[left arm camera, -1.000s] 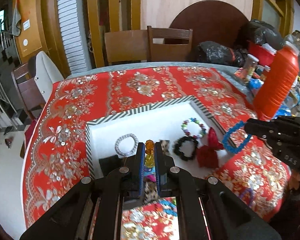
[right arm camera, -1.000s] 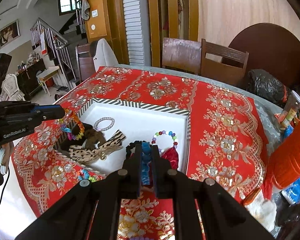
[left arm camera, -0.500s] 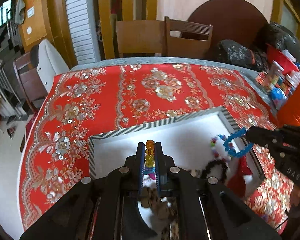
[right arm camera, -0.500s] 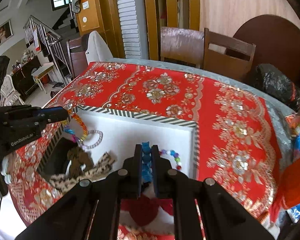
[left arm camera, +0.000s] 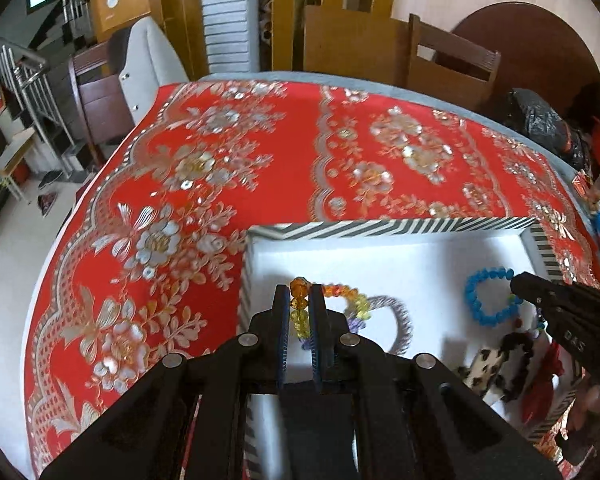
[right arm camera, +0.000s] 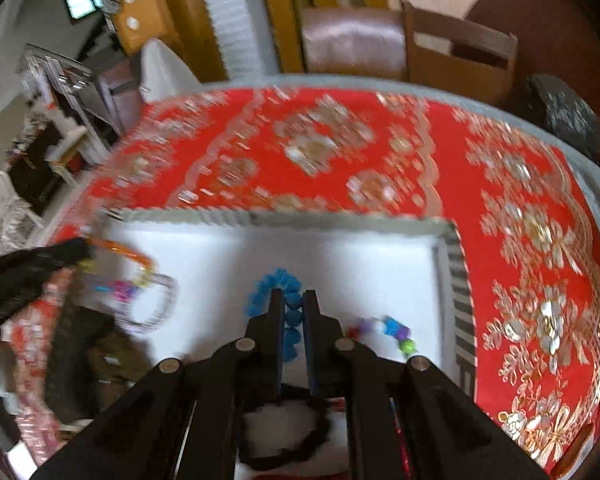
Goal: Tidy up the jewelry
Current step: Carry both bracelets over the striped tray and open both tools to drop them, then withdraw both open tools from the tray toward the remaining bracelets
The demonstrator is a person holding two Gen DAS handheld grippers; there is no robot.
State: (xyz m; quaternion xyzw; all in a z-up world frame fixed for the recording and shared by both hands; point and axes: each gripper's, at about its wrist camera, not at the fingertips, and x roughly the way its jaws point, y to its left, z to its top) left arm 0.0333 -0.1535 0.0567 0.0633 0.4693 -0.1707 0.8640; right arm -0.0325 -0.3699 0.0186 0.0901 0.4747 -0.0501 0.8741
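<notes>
Bracelets, light and limp: I pinch each by its beads, left tool (left arm camera: 300, 308) closed on the amber bracelet (left arm camera: 342, 292), right tool (right arm camera: 291, 312) closed on the blue bracelet (right arm camera: 278, 282), centre frame.

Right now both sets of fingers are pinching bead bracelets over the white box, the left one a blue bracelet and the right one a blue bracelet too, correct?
Not quite. The left gripper pinches an amber and yellow bead bracelet, as the left wrist view shows. The right gripper does hold the blue bracelet, both over the white box.
</notes>
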